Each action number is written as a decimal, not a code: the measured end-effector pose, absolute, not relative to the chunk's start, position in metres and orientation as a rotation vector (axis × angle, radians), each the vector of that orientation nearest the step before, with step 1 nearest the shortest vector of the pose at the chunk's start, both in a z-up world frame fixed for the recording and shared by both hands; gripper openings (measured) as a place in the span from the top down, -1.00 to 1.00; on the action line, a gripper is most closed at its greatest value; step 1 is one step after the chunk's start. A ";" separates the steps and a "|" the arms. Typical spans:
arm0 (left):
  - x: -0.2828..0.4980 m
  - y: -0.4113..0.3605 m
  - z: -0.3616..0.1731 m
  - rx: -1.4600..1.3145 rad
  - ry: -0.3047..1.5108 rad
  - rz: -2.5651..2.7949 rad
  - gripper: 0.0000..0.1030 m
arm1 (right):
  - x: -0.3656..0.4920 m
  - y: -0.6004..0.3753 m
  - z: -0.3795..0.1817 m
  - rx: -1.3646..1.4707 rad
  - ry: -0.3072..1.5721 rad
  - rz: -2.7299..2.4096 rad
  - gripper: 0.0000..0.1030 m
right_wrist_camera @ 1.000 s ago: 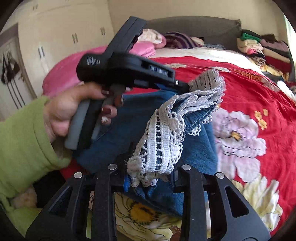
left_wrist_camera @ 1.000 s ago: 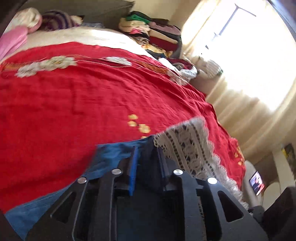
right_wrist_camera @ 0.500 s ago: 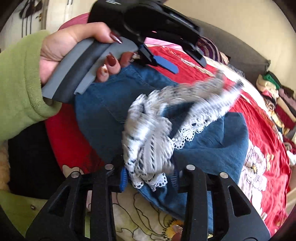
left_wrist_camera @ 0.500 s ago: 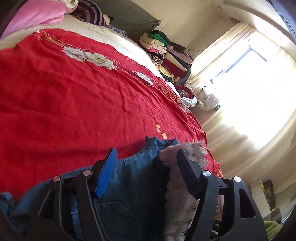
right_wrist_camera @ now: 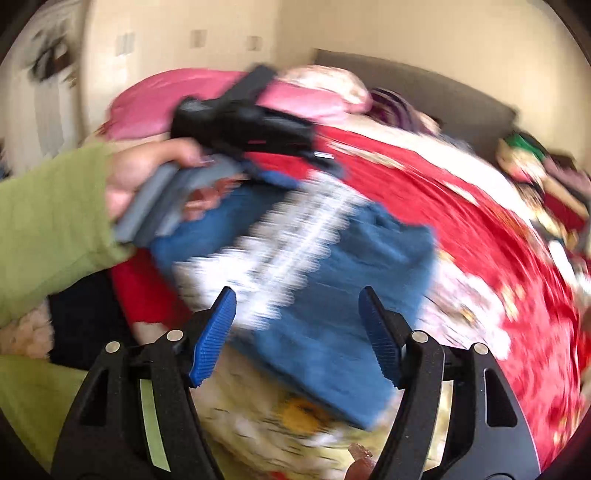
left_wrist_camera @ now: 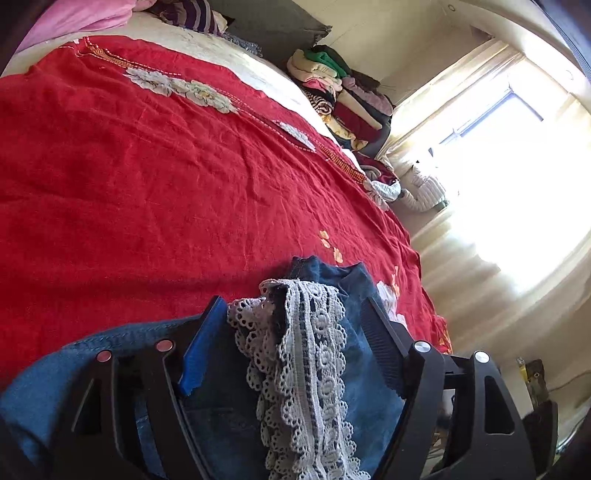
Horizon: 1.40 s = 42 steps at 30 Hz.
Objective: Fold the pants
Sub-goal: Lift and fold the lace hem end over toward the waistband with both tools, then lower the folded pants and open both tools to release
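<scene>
The pants (left_wrist_camera: 351, 365) are blue denim with white lace trim (left_wrist_camera: 306, 354), folded into a bundle on the red bedspread (left_wrist_camera: 147, 177). In the left wrist view my left gripper (left_wrist_camera: 295, 317) is open, its jaws wide apart around the lace and denim. In the blurred right wrist view the pants (right_wrist_camera: 332, 295) lie folded on the bed ahead of my right gripper (right_wrist_camera: 297, 321), which is open and empty just above them. The left gripper (right_wrist_camera: 258, 129), held by a hand in a green sleeve, shows above the far side of the pants.
A stack of folded clothes (left_wrist_camera: 340, 92) sits at the bed's far corner by the grey headboard (left_wrist_camera: 273, 22). Pink pillows (right_wrist_camera: 184, 99) lie at the head. A bright curtained window (left_wrist_camera: 498, 166) is to the right. The bed's floral edge (right_wrist_camera: 280, 424) is near.
My right gripper has opened and let go of the lace-trimmed pants, which dropped onto the bed. My left gripper, shut a second ago, has opened wide around the pants.
</scene>
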<state>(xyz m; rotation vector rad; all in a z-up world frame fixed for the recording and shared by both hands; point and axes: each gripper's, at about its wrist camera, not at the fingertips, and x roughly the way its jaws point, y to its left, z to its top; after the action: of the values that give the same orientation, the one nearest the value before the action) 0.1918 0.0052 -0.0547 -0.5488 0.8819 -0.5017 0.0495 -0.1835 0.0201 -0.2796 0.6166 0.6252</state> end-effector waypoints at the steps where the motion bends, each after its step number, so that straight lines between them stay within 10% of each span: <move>1: 0.195 0.002 -0.056 -0.543 0.889 -0.495 -0.42 | 0.058 -0.193 0.018 -0.243 0.643 0.587 -0.20; 2: 0.197 -0.001 -0.058 -0.529 0.901 -0.475 -0.26 | 0.070 -0.206 0.015 -0.181 0.683 0.548 -0.20; 3: 0.198 -0.004 -0.059 -0.506 0.910 -0.447 0.37 | 0.077 -0.211 0.010 -0.134 0.706 0.530 -0.20; 6: 0.199 -0.013 -0.056 -0.461 0.904 -0.413 0.66 | 0.090 -0.223 -0.003 -0.055 0.755 0.474 -0.22; 13: 0.197 -0.012 -0.034 -0.360 0.834 -0.372 0.58 | 0.108 -0.214 -0.033 -0.078 0.828 0.444 -0.22; 21: 0.187 0.002 -0.043 -0.369 0.846 -0.311 -0.20 | 0.102 -0.219 -0.028 -0.083 0.823 0.465 -0.34; 42: 0.063 -0.012 -0.046 -0.349 0.965 -0.322 -0.20 | 0.076 -0.233 0.003 -0.073 0.733 0.513 -0.58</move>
<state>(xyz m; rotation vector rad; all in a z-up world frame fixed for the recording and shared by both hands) 0.0633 -0.0120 -0.0460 -0.3492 0.9653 -0.3218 0.0765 -0.2334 0.0029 -0.0731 0.7328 0.5127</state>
